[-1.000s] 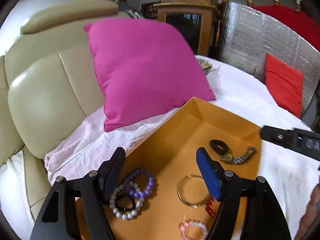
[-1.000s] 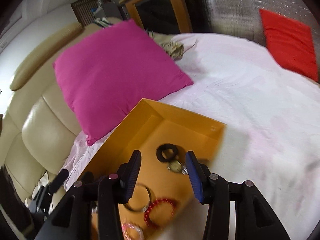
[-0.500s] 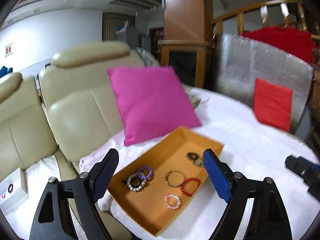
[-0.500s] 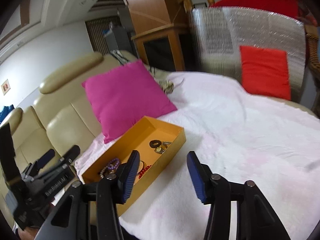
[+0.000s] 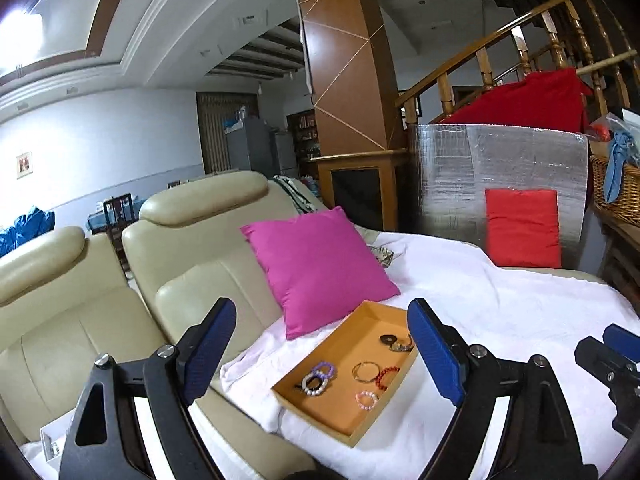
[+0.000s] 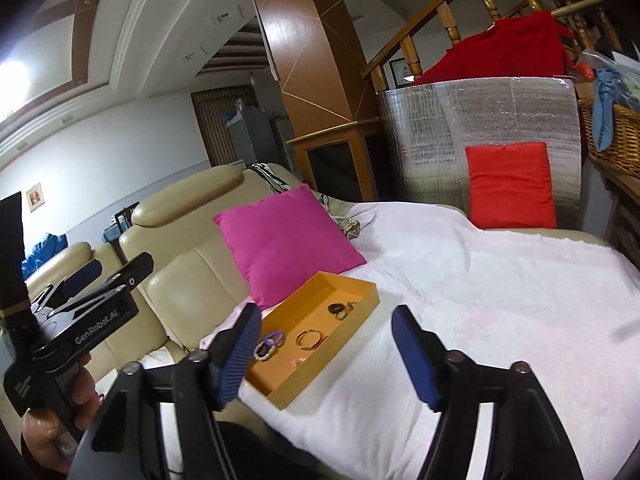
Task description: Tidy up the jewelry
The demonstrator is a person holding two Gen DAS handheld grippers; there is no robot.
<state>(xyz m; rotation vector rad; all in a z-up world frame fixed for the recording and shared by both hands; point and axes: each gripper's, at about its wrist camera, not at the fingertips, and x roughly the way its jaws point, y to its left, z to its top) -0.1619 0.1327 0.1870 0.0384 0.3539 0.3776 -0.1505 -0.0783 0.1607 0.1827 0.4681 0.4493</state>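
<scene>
Black tool (image 5: pixel 320 356) frames, blue ribbed pads (image 6: pixel 240 356), silver screws, "GenRobot.AI" lettering.

Both views are evenly lit by soft indoor light, and a blown-out ceiling light (image 5: pixel 20 32) glares white at the upper left. Fisheye distortion bends the ceiling mouldings and stair railing (image 5: pixel 500 44), and black vignetting fills the corners. The centre is sharp. The white blanket (image 6: pixel 480 280) reads slightly washed out, with faint shadows.
</scene>
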